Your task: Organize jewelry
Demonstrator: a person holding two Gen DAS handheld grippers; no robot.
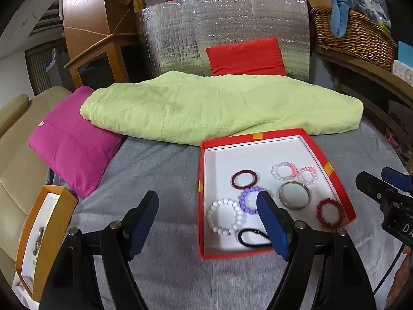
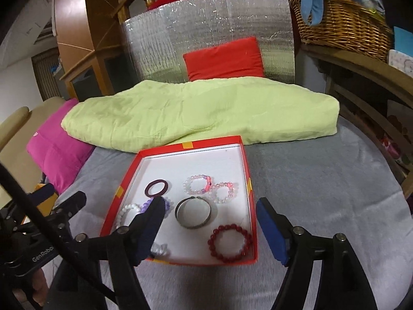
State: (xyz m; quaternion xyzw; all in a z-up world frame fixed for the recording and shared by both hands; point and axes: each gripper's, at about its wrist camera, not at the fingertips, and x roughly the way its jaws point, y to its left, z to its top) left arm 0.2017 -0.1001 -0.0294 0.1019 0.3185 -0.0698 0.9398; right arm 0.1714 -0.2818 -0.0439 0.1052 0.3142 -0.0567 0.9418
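Note:
A shallow red box [image 1: 324, 159] [image 2: 253, 206] with a white inside lies on the grey bed cover. It holds several bracelets and rings: a dark red beaded bracelet [image 1: 329, 213] [image 2: 230, 242], a silver bangle [image 1: 295, 195] [image 2: 193, 212], a white beaded bracelet [image 1: 224, 216], a purple beaded one [image 1: 245, 201], a maroon ring [image 1: 244, 179] [image 2: 156, 187], two pink-clear beaded ones [image 1: 284, 171] [image 2: 197, 183] and a black hair tie [image 1: 251, 237]. My left gripper [image 1: 207, 205] is open, low over the box's left edge. My right gripper [image 2: 209, 213] is open above the box, over the bangle.
A second orange-rimmed box [image 1: 38, 235] with small items sits at the far left. A green folded blanket [image 1: 219, 106], a magenta pillow [image 1: 69, 139] and a red cushion [image 1: 245, 56] lie behind. A wicker basket [image 1: 351, 31] stands on a shelf at the right.

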